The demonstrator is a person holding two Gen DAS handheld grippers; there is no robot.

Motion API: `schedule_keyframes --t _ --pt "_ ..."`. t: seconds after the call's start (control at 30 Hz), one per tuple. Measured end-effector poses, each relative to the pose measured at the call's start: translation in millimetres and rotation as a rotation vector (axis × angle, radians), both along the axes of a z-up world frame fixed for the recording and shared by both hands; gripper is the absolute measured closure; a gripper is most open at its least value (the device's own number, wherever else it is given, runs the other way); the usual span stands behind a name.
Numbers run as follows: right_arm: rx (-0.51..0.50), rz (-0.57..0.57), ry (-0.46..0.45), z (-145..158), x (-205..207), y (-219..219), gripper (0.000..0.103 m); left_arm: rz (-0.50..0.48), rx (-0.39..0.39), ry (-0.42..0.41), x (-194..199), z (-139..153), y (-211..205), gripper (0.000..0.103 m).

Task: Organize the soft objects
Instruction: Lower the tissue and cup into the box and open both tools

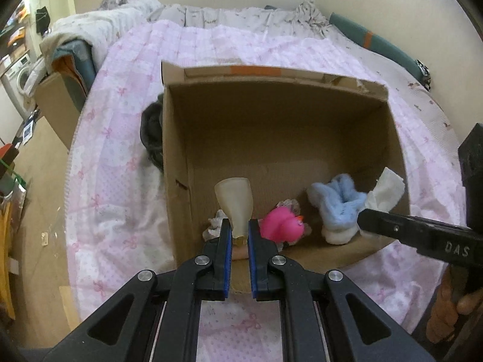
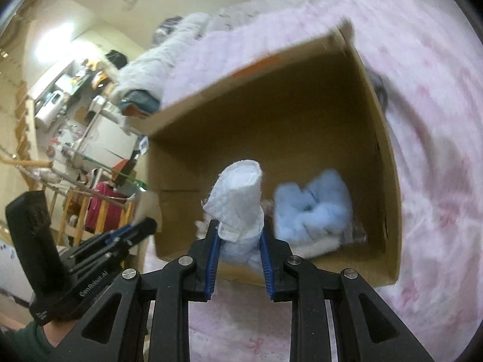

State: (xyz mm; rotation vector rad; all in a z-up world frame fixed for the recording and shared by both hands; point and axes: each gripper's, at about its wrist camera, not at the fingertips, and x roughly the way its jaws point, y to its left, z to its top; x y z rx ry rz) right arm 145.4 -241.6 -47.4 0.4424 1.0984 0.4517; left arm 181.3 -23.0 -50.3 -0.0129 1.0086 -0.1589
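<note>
An open cardboard box (image 1: 178, 150) (image 2: 389, 181) sits on a pink bedspread. My left gripper (image 1: 240, 226) is shut on a pale translucent soft piece (image 1: 235, 202) held over the box's near edge. Inside the box lie a pink rubber duck (image 1: 282, 224) and a fluffy light-blue and white item (image 1: 335, 208) (image 2: 314, 208). My right gripper (image 2: 240, 232) is shut on a rolled white cloth (image 2: 238, 199) above the box's near wall; the same cloth (image 1: 386, 191) and the right gripper (image 1: 365, 215) show at the right of the left wrist view.
A dark grey fabric bundle (image 1: 152, 135) lies on the bedspread (image 1: 120, 166) against the box's left outer wall. Pillows and a rumpled blanket (image 1: 99, 27) sit at the bed's far end. Left of the bed are a floor, another carton (image 1: 54, 102) and cluttered furniture (image 2: 75, 96).
</note>
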Motion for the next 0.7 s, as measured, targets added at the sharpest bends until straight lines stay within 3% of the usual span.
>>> schedule_keyframes --t 0.37,0.7 --pt "-0.138 0.083 0.05 -29 4 34 0.076 0.013 0.006 -0.006 4 -16 -3 0.094" --pt "-0.161 0.091 0.058 -33 1 40 0.076 0.034 -0.031 0.02 7 -19 3 0.094"
